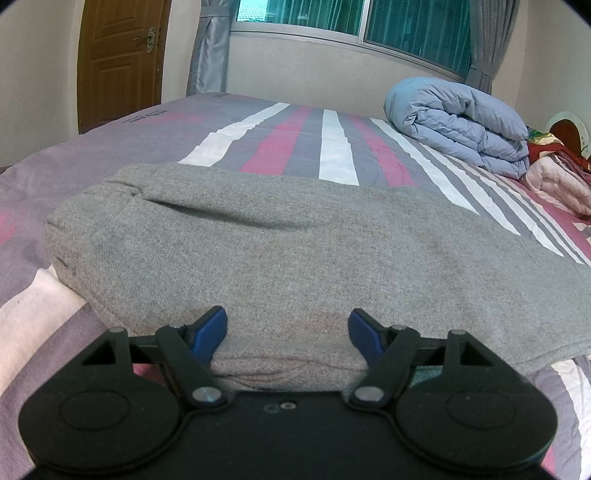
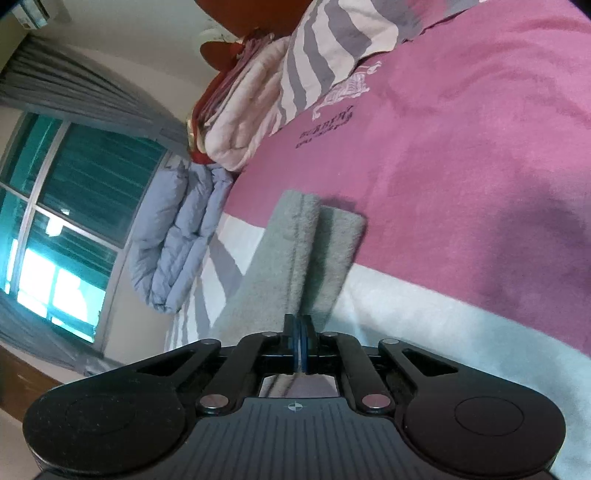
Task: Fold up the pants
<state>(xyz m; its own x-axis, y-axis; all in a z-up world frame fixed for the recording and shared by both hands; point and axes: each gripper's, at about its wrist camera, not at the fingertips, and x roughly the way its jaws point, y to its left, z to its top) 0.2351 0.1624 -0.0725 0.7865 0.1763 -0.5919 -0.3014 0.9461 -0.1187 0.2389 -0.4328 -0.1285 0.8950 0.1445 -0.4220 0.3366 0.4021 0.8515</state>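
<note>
The grey pants point(image 1: 280, 251) lie folded in a thick stack on the striped bed sheet point(image 1: 332, 147). My left gripper point(image 1: 288, 325) is open, its blue pads point(image 1: 208, 330) on either side of the stack's near edge, with fabric between them. In the right wrist view the camera is rolled sideways. My right gripper point(image 2: 301, 326) is shut on the edge of the grey pants point(image 2: 291, 258), which runs away from the jaws as two folded layers over the pink and white sheet point(image 2: 461, 184).
A rolled light-blue duvet point(image 1: 461, 125) lies at the back right of the bed, also in the right wrist view point(image 2: 177, 236). Pink and red folded bedding point(image 1: 557, 181) sits at the far right. A window point(image 1: 351, 18), curtains and a wooden door point(image 1: 122, 62) stand behind.
</note>
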